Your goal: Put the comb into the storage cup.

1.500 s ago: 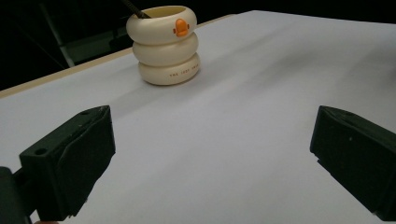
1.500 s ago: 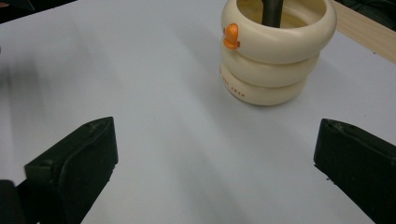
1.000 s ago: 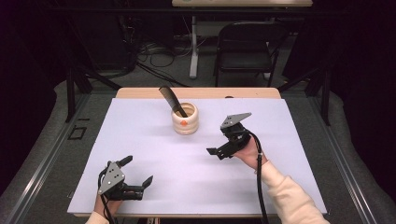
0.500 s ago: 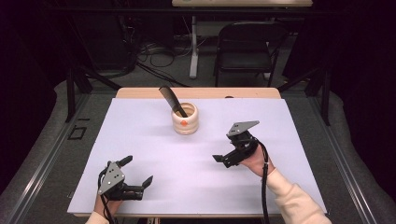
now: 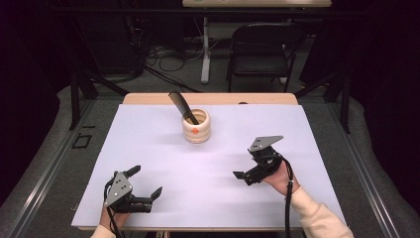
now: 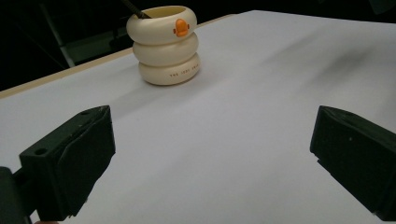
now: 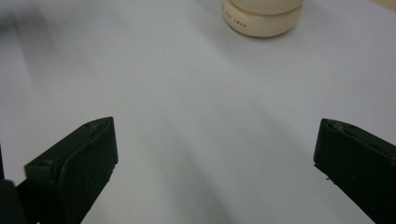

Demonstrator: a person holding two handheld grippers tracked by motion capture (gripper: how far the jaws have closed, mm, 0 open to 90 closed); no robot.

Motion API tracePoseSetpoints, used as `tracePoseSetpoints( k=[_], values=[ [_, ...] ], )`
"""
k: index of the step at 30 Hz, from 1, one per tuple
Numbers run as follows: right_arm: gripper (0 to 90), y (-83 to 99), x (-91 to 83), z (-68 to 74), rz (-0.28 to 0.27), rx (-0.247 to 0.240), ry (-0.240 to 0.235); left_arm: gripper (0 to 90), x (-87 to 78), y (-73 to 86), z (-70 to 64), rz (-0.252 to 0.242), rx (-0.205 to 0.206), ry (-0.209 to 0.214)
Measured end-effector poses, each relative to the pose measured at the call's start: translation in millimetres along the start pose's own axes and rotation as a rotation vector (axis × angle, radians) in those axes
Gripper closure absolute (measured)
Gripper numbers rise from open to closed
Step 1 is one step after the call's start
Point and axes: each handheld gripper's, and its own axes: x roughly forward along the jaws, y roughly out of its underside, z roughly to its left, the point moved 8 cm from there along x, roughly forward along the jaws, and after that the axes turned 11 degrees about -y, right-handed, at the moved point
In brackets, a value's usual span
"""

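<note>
Left gripper (image 5: 143, 184): fingers spread wide, empty, low over the worktop (image 5: 317, 129).
Right gripper (image 5: 247, 174): fingers apart, nothing between them.
Ringed cup (image 5: 196, 126): well ahead of both, holding a dark comb (image 5: 182, 105) upright, likely for storage.

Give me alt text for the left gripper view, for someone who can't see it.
A cream holder shaped like three stacked rings, with a small orange mark near its rim and a dark handle poking out, stands on a white table. The left gripper is open, its two black jaws wide apart in the foreground with nothing between them.
</note>
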Motion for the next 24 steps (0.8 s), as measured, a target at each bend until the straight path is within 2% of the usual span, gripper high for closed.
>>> tracePoseSetpoints(
  k=[15, 24],
  values=[
    [0.0, 22.3, -15.8, 4.5, 0.0, 0.003, 0.021, 0.1, 0.2, 0.2, 0.0, 0.002, -0.001, 0.001],
    [0.0, 31.2, -22.8, 6.0, -0.019, 0.003, 0.042, 0.1, 0.4, 0.3, 0.0, 0.002, -0.002, 0.001]
  ],
)
